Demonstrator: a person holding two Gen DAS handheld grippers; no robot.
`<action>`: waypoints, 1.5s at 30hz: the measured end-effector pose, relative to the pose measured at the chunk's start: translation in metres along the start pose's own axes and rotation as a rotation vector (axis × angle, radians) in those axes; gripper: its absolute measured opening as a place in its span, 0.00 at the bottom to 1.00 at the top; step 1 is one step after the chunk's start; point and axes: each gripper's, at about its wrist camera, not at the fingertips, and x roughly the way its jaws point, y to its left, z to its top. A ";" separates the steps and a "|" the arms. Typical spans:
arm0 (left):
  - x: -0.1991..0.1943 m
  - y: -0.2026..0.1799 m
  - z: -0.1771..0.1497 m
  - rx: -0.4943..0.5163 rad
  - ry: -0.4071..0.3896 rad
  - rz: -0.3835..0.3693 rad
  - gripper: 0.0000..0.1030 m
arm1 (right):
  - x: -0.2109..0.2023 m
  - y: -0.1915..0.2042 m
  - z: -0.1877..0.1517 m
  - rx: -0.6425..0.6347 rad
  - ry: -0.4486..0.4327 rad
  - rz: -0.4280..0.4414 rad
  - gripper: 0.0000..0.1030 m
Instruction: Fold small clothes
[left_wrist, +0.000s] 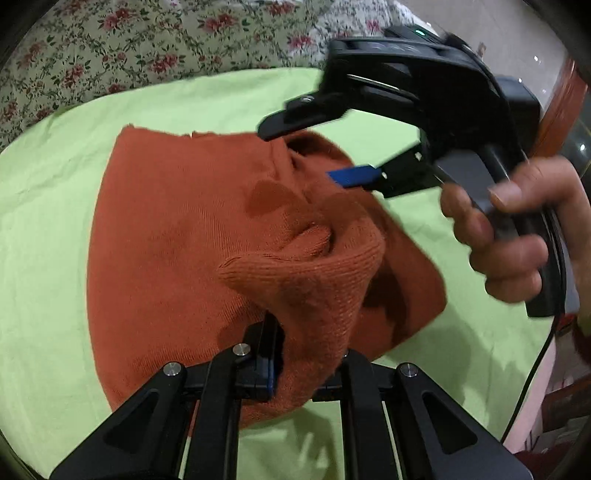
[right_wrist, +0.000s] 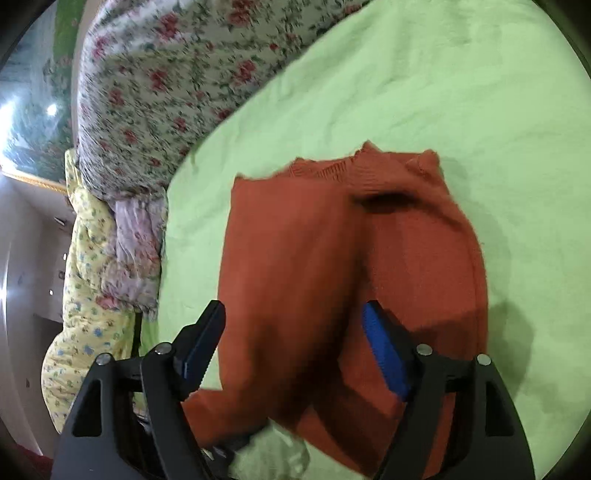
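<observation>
Down at 6 o'clock in the left wrist view, the left gripper (left_wrist: 295, 354) is clenched on a bunched-up fold of the orange sweater (left_wrist: 177, 236). The knit cloth rises in a lump right above the jaws. At 2 o'clock the right gripper (left_wrist: 310, 155) hangs over the sweater with its jaws apart, one blue pad (left_wrist: 352, 175) showing, and a hand (left_wrist: 513, 229) holds its handle.

In the right wrist view, the right gripper (right_wrist: 291, 350) is released. Its jaws stand wide at 6 o'clock, and a flap of the sweater (right_wrist: 295, 258) lies between them, but the pads do not press it.

The sweater lies in the middle of the green sheet (left_wrist: 44, 206) on the bed. A flowered quilt (left_wrist: 122, 40) sits past the sheet at 11 o'clock. A yellow blanket (right_wrist: 88, 266) hangs at 9 o'clock in the right wrist view.
</observation>
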 end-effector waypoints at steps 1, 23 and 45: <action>-0.001 0.001 0.000 0.001 -0.002 0.000 0.09 | 0.007 -0.002 0.001 -0.001 0.014 -0.001 0.75; 0.018 -0.075 0.035 0.133 0.024 -0.101 0.10 | -0.035 -0.027 0.037 -0.185 -0.188 -0.236 0.13; -0.024 0.027 -0.050 0.077 0.159 0.075 0.43 | -0.083 -0.027 -0.031 -0.089 -0.186 -0.174 0.41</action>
